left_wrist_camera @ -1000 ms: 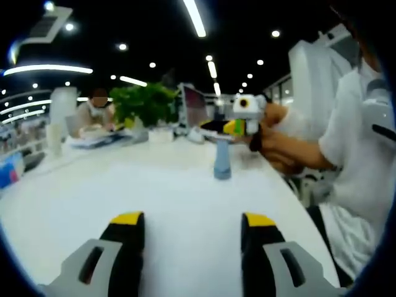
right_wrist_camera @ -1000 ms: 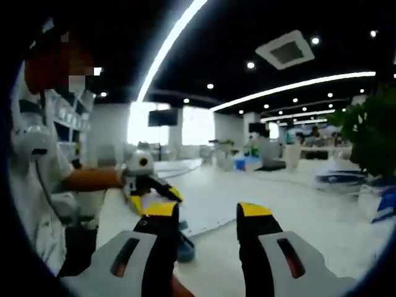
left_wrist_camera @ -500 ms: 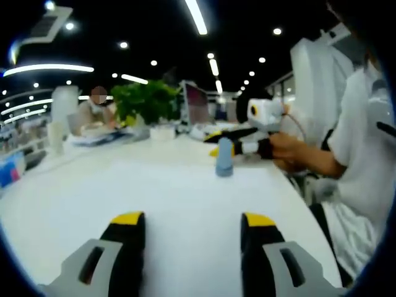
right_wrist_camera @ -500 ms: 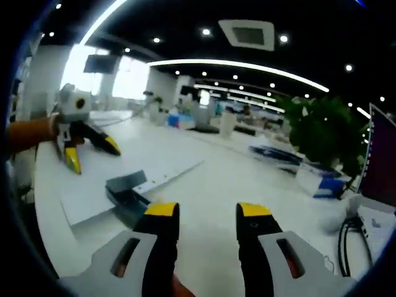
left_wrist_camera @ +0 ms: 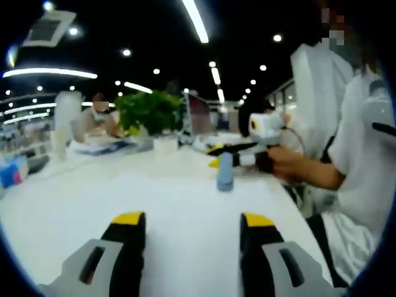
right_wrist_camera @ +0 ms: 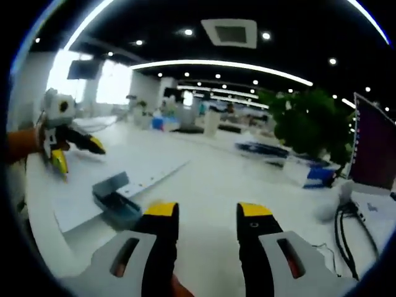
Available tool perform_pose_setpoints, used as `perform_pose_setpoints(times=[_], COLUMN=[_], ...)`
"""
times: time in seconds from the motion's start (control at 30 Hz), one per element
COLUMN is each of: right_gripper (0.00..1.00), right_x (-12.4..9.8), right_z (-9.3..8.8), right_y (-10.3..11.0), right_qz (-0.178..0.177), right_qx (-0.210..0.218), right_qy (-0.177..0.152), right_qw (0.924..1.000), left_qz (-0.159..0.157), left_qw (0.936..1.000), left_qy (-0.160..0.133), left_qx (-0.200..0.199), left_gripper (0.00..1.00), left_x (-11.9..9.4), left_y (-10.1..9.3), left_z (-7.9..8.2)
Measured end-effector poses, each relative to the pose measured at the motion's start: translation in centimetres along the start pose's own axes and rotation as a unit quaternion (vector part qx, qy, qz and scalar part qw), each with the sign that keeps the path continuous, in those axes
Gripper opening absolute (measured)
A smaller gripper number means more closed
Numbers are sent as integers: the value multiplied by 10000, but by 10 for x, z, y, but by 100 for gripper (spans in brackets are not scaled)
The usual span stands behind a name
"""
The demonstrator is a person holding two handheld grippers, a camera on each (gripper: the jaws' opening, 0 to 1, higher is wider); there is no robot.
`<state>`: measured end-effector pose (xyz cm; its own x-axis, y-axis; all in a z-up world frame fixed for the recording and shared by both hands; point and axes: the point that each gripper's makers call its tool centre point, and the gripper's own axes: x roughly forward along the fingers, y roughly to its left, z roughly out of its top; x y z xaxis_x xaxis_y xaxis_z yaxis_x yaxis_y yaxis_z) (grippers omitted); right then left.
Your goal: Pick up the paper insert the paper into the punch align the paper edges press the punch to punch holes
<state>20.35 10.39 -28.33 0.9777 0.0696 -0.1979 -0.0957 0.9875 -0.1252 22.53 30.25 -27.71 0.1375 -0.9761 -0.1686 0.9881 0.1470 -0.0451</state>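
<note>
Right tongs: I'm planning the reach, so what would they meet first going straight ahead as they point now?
Probably bare table. The right tongs stand open, and the blue punch with the paper lies left of their line, though depth is unclear.

Open office, dark ceiling (right_wrist_camera: 185, 12), strip lights (left_wrist_camera: 197, 20), white desks (right_wrist_camera: 210, 167).

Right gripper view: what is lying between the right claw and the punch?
Nothing: bare white table separates the right claw from the blue-grey punch standing on the paper.
</note>
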Motion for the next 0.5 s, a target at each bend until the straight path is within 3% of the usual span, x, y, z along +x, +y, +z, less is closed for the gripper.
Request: perform_pose_setpoints(times=[0.13,0.3,0.5], right_gripper=[40,40,40], right_x=[-1,-2,-5], right_z=[0,0,1], right_y=[1,2,2], right_qz=[-32,-76,-164], right_qx=[12,-44,-67], right_qy=[-17,-11,-43], right_qw=[10000,10000,9998], left_qz=[-176,-729,-976], left_qw=[9998,9965,9935], left_qy=[37,124,234], left_qx=[133,401,544], left_gripper=[61,61,60], left_x=[17,60,104], left_y=[-14,-49,-63], left_z=[9,22,25])
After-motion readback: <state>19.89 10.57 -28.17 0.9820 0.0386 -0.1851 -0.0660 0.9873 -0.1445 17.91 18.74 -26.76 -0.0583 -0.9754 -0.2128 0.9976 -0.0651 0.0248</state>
